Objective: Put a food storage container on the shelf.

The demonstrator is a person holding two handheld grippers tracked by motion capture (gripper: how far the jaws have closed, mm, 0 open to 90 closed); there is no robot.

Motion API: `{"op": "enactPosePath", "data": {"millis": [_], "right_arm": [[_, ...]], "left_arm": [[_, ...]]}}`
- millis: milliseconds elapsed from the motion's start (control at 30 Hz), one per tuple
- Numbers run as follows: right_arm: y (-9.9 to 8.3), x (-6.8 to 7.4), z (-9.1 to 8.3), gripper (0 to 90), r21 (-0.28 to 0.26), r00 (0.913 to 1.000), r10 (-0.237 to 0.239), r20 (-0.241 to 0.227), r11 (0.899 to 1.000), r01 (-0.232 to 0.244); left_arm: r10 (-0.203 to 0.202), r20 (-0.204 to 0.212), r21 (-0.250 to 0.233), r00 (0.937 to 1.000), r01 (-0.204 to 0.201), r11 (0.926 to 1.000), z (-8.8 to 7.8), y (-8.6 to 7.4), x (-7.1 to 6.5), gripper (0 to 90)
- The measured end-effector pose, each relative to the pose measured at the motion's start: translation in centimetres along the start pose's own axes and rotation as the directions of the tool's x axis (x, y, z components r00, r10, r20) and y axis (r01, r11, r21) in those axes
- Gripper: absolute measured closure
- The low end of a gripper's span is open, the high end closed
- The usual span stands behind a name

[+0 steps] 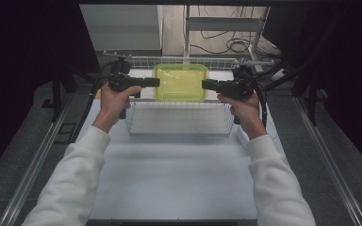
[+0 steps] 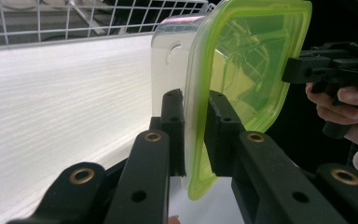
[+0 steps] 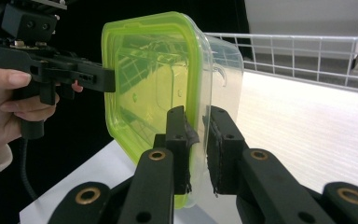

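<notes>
One green-lidded clear container, one white wire basket, two grippers on the job. The left gripper pinches the container's left rim from the side, jaws clamped on the lid edge; the right gripper pinches the opposite rim the same way. Both forearms reach forward, the grippers level and pointing inward at each other, with the container held flat between them above the basket's far end.

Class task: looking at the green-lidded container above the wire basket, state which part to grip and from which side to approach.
Grip the green-lidded container at its protruding lid rim, one hand-held gripper from each short side, coming in level. The left hand-held gripper and right hand-held gripper do so: the thin flat rim fits between the jaws, and opposite grips keep it level above the wire basket.
</notes>
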State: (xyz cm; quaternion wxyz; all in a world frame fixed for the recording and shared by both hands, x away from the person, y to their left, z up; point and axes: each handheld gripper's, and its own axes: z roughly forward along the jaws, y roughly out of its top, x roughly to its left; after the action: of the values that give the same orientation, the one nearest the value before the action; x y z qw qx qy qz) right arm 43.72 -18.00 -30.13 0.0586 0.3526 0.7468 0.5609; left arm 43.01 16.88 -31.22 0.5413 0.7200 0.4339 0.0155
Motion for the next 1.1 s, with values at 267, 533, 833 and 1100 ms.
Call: {"op": "enactPosePath", "data": {"millis": [267,533,833,1100], "right_arm": [[0.4,-2.2,1.5,78.9,0.038,0.9939,0.109,-0.019,0.993,-0.108],[0.8,-3.3,2.5,79.1,0.076,0.9759,0.218,-0.007,0.973,-0.217],[1.7,-4.5,3.8,77.2,0.109,0.9281,0.371,0.036,0.922,-0.372],[1.4,-6.3,4.9,74.4,0.097,0.8485,0.529,0.024,0.844,-0.528]], "left_arm": [[-0.096,0.006,0.042,0.9954,0.095,0.9946,1.5,0.9,2.0,79.9],[-0.180,0.018,0.065,0.9836,0.178,0.9819,2.2,1.7,3.2,79.6],[-0.340,0.073,0.111,0.9377,0.331,0.9371,3.3,3.0,5.9,77.9],[-0.439,0.093,0.116,0.8938,0.428,0.8964,4.3,3.1,7.5,77.0]]}}
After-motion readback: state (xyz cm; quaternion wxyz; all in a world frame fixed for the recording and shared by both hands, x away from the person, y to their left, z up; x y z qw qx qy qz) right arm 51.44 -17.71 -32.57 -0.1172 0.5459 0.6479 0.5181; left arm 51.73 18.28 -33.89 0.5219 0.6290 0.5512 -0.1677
